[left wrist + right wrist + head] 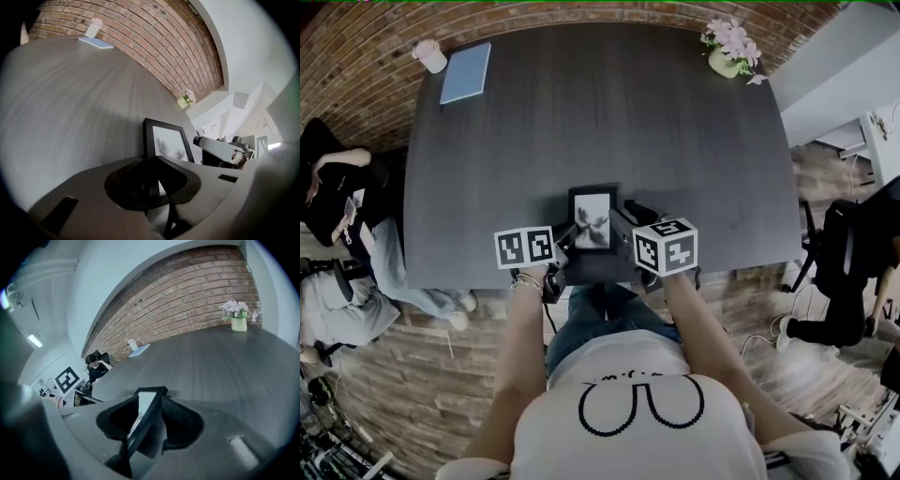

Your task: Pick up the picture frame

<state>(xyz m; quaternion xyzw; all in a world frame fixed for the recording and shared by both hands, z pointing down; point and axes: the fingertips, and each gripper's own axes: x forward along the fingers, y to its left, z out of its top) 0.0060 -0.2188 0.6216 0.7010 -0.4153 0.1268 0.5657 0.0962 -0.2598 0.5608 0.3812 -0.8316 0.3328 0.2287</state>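
**Head view:** The picture frame (pixel 592 219) stood upright close to the near edge of the dark table (pixel 581 112), btwn the left gripper (pixel 565 240) and the right gripper (pixel 624 232), one at each side edge. At the far right corner a pale pot (pixel 724 64) held pink flowers (pixel 733 36). At the far left corner was a cup (pixel 430 56), contents not visible, beside a blue notebook (pixel 466 72).

**Left gripper view:** The left gripper (pixel 154 180) was pinched on the picture frame's (pixel 166 140) left rail, which ran down btwn the pads. Couldn't tell if its base touched the table. The pot (pixel 182 103) w/ flowers sat far off by the brick wall (pixel 140 42).

**Right gripper view:** The right gripper (pixel 147 416) was clamped on the picture frame's (pixel 149 401) other side, seen edge-on and tilted. The pot (pixel 239 324) w/ flowers was at the far right.
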